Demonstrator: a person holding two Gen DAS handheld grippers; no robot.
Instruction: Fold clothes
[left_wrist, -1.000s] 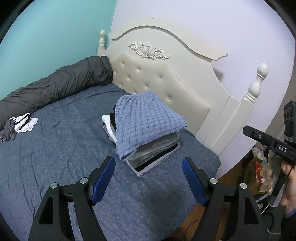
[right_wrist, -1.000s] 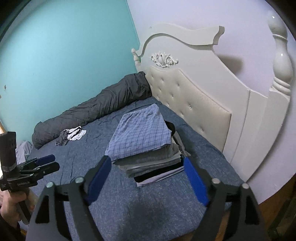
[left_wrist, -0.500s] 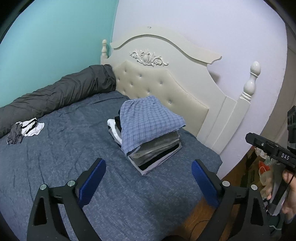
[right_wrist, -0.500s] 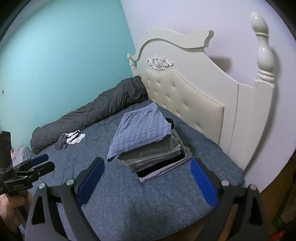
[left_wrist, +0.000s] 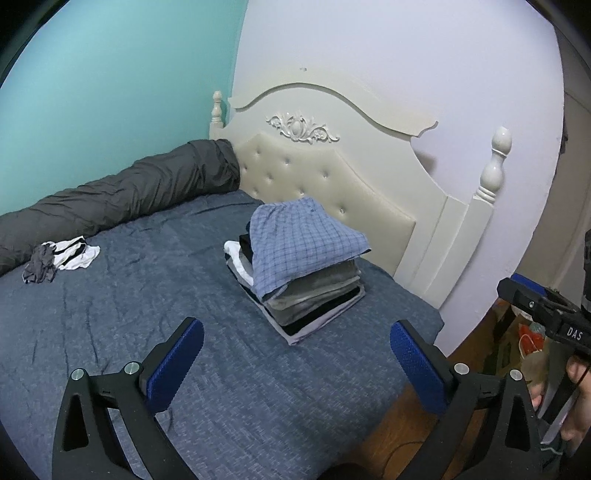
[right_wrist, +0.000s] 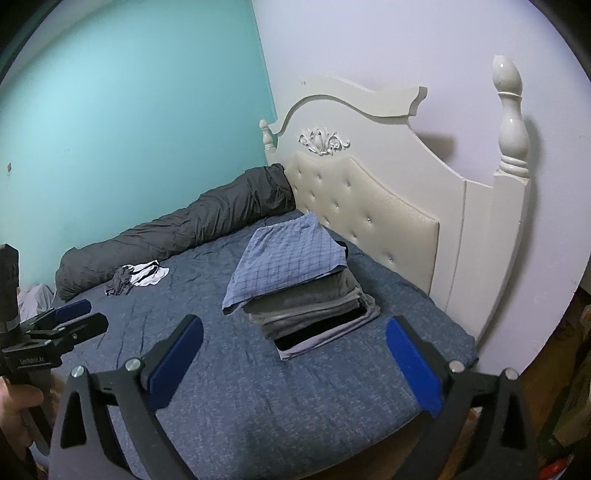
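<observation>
Both the left gripper (left_wrist: 295, 354) and right gripper (right_wrist: 293, 350) have just been opening, with nothing between their fingers. The checked blue garment (left_wrist: 303, 240) is lying atop the folded stack (right_wrist: 314, 310) near the headboard (left_wrist: 369, 177). Next is probably fetching the loose crumpled clothes (left_wrist: 59, 258) beside the bolster (left_wrist: 122, 192).

A stack of folded clothes (left_wrist: 306, 291) sits on the bed with the blue speckled cover (left_wrist: 110, 314), near the cream tufted headboard (left_wrist: 332, 184) behind it. A long dark grey rolled duvet (left_wrist: 122, 195) lies along the far wall, with small crumpled grey and white garments (left_wrist: 61, 260) before it, well left of the stack.
</observation>
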